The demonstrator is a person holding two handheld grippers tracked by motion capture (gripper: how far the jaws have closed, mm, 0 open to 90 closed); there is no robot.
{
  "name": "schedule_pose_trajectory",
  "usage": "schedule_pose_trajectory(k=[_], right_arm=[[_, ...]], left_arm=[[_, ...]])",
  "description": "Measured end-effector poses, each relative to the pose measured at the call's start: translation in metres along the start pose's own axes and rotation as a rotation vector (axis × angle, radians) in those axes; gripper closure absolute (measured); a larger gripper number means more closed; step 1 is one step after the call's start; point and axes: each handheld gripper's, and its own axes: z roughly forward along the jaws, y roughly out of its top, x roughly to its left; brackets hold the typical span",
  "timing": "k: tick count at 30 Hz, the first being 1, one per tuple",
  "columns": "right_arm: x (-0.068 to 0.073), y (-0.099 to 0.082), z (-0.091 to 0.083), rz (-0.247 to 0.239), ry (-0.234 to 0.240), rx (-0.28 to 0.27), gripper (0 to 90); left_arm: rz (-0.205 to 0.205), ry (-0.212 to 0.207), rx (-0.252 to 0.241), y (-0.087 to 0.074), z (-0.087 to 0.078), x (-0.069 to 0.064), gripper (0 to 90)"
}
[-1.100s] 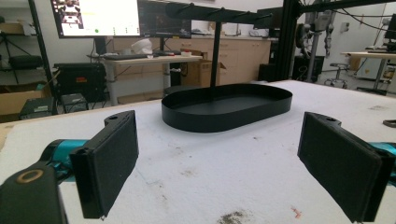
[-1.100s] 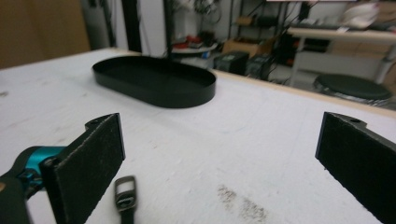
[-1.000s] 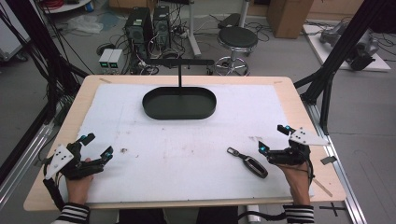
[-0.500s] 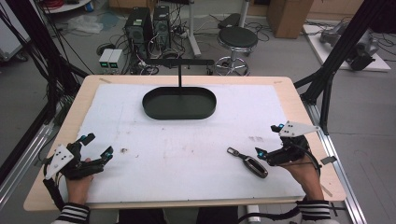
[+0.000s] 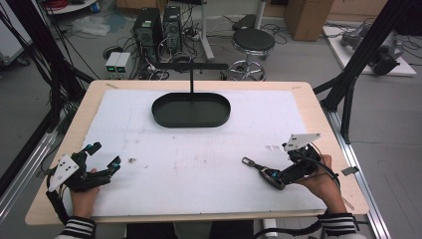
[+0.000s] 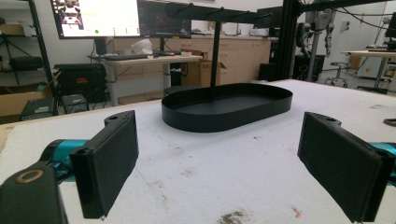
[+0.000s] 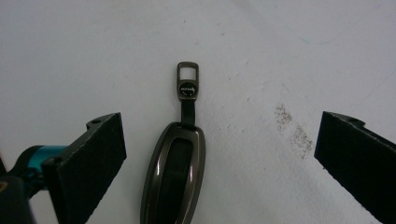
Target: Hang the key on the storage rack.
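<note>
One dark key fob (image 7: 173, 171) with a metal loop is seen flat on the white mat (image 5: 199, 164), near its right front, between the widely spread jaws of the right gripper (image 5: 278, 175). One black oval tray (image 5: 191, 110) stands farther back. The left gripper (image 5: 102, 162) is held low at the front left, jaws wide and empty.

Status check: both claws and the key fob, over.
Left claw open, idle at near-left. Right claw open, straddling the key fob, not gripped. Fob flat on the white mat. Nothing in the way.
</note>
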Motion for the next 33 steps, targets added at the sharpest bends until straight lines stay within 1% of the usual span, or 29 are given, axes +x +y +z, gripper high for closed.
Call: schedule_pose_trajectory(k=[2,3,5,7,8,9,10,11,13,17,18,19,20,22,23,24,26,28,29,33], right_arm=[[0.002,0.0,0.003,-0.009,0.003,0.024,0.9],[0.002,0.0,0.003,-0.009,0.003,0.024,0.9],[0.005,0.0,0.008,0.006,0.0,0.058,0.9],[0.006,-0.001,0.009,0.004,-0.006,0.066,0.9],[0.008,-0.003,0.013,0.002,-0.013,0.093,0.9],[0.008,-0.003,0.013,0.002,-0.013,0.093,0.9],[0.009,-0.004,0.015,0.002,-0.012,0.107,0.9],[0.013,-0.005,0.018,0.003,-0.012,0.138,0.9],[0.015,-0.006,0.021,-0.004,-0.016,0.167,0.9],[0.016,-0.006,0.025,0.002,-0.011,0.187,1.0],[0.017,-0.006,0.026,0.003,-0.005,0.194,2.8],[0.017,-0.006,0.026,0.003,-0.005,0.194,2.8],[0.017,-0.004,0.027,0.003,0.004,0.214,4.8],[0.017,-0.004,0.027,0.0,0.005,0.217,4.8],[0.017,-0.004,0.029,0.002,0.013,0.22,4.8],[0.018,-0.004,0.03,0.016,0.02,0.228,4.8],[0.019,-0.004,0.032,0.008,0.03,0.24,4.8],[0.02,-0.004,0.034,0.013,0.043,0.259,4.9],[0.02,-0.004,0.034,0.013,0.043,0.259,4.9],[0.018,-0.003,0.038,0.035,0.048,0.304,6.7]], left_arm=[[0.0,0.0,0.0,0.0,0.0,0.0,12.8],[0.0,0.0,0.0,0.0,0.0,0.0,12.8],[0.002,0.0,0.001,0.0,0.0,0.0,12.8],[0.004,0.001,0.001,0.0,0.0,0.0,12.8],[0.004,0.001,0.001,0.0,0.0,0.0,12.8],[0.002,0.001,0.001,0.0,0.0,0.0,12.8],[-0.001,0.001,0.002,0.0,0.0,0.0,12.8],[-0.003,0.001,0.003,0.0,0.0,0.0,12.8],[0.001,0.002,0.003,0.0,0.0,0.0,12.8],[-0.001,0.001,0.003,0.0,0.0,0.0,12.8],[0.001,0.002,0.003,0.0,0.0,0.0,12.7],[0.001,0.002,0.003,0.0,0.0,0.0,12.7],[0.002,0.002,0.004,0.0,0.0,0.0,12.8],[0.001,0.002,0.003,0.0,0.0,0.0,12.8],[0.001,0.001,0.004,0.0,0.0,0.0,12.7],[0.001,0.001,0.004,0.0,0.0,0.0,12.8],[-0.001,0.001,0.002,0.0,0.0,0.0,12.7],[-0.002,0.001,0.002,0.0,0.0,0.0,12.8],[-0.002,0.001,0.002,0.0,0.0,0.0,12.8],[-0.001,0.001,0.002,0.0,0.0,0.0,12.8]])
